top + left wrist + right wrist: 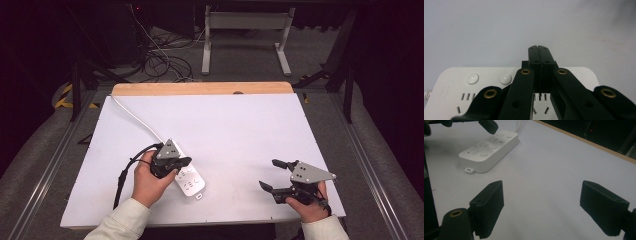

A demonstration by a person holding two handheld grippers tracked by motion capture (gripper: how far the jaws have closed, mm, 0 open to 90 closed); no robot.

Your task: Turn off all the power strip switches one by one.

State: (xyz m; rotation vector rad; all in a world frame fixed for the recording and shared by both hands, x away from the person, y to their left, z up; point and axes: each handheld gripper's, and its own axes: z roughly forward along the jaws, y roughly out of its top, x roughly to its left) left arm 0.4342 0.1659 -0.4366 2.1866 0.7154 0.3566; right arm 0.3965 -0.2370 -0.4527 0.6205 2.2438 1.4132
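High view: left gripper [184,161] fingers together over the power strip [191,182]; right gripper [272,175] fingers apart, level above the table [235,130].

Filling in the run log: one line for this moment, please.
left gripper: shut, over power strip | right gripper: open, empty | table

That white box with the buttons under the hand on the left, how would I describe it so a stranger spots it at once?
Start at the white table and follow the white cable from its far left corner. It ends at a white power strip with round buttons and socket slots, beneath the shut left gripper. It is the one thing lying on the table.
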